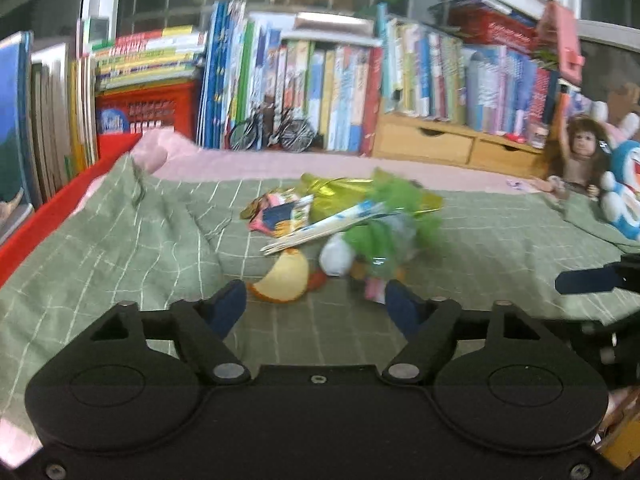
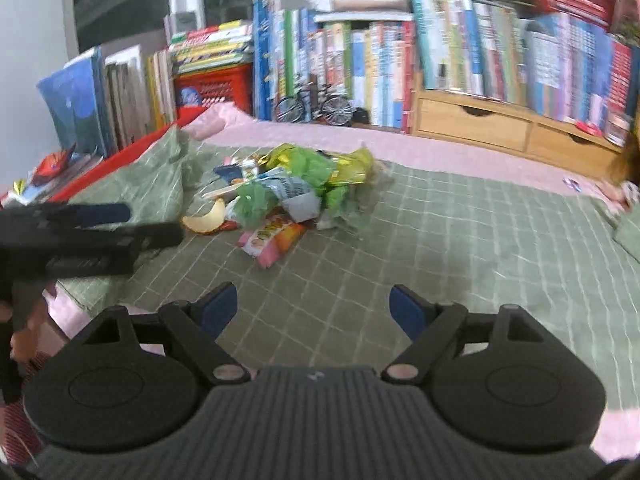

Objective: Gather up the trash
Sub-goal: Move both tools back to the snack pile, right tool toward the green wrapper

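A pile of trash (image 1: 340, 216) (image 2: 288, 188) lies on a green checked blanket (image 1: 120, 248) (image 2: 460, 240). It holds a gold-green foil bag (image 1: 340, 192), crumpled green plastic (image 1: 384, 232), printed wrappers, a yellow peel-like piece (image 1: 284, 280) (image 2: 206, 218) and a pink-orange snack wrapper (image 2: 276, 240). My left gripper (image 1: 316, 304) is open just short of the pile, with nothing between its fingers. It also shows in the right wrist view as a black left gripper (image 2: 120, 224) beside the pile. My right gripper (image 2: 313, 300) is open and empty over bare blanket, further back from the pile.
Rows of books (image 1: 320, 92) line the back, with a red crate (image 1: 148, 108), wooden drawers (image 1: 448, 144) and a toy bicycle (image 1: 272, 132). A monkey doll (image 1: 576, 156) and a blue-white plush (image 1: 624, 196) sit at the right. A red bed edge (image 1: 44, 212) runs along the left.
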Demonstrator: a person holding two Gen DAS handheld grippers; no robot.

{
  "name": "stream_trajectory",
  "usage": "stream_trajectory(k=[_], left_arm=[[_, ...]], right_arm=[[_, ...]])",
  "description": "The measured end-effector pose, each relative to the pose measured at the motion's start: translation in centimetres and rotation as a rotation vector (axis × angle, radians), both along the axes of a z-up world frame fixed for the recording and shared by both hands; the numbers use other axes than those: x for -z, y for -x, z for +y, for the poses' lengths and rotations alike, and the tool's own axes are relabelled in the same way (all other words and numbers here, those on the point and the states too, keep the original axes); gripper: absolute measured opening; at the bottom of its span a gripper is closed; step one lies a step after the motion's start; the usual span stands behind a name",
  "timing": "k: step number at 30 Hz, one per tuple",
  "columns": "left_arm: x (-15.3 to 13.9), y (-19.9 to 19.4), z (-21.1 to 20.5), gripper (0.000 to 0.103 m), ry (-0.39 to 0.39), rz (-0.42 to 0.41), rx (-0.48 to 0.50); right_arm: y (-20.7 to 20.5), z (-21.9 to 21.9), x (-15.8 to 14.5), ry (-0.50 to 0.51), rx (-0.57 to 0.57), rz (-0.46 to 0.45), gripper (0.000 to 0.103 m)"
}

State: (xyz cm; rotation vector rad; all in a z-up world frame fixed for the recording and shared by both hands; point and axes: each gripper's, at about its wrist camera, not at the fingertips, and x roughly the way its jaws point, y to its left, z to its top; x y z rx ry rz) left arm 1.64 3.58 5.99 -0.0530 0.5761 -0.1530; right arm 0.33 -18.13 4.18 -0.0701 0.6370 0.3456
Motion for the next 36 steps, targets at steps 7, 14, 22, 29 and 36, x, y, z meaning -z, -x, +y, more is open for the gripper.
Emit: stream_trajectory(k=[7, 14, 22, 29, 36], left_arm=[[3.1, -5.6, 0.8, 0.045, -0.039, 0.097, -0.001], [3.8, -6.3, 2.2, 0.036, -0.017, 0.100, -0.001], [3.9, -5.7, 1.9, 0.033, -0.051, 0.086, 0.026], [3.3, -6.5, 1.4, 0.041, -0.077, 0.042, 0.033], [4.3, -7.2, 0.4, 0.045, -0.089, 0.092, 0.086]], right_arm=[[-3.9, 2.7, 1.4, -0.019, -0.020, 0.053, 0.088], [-8.3, 3.2, 2.8, -0.171, 0.035, 0.151, 0.079], [-10.8, 5.5, 4.6, -0.123, 0.050, 0.169, 0.070], [-9.6, 3.9, 4.2, -0.103, 0.066, 0.167, 0.045], [-7.1, 1.4, 4.0, -0.057, 0.064, 0.155, 0.047]])
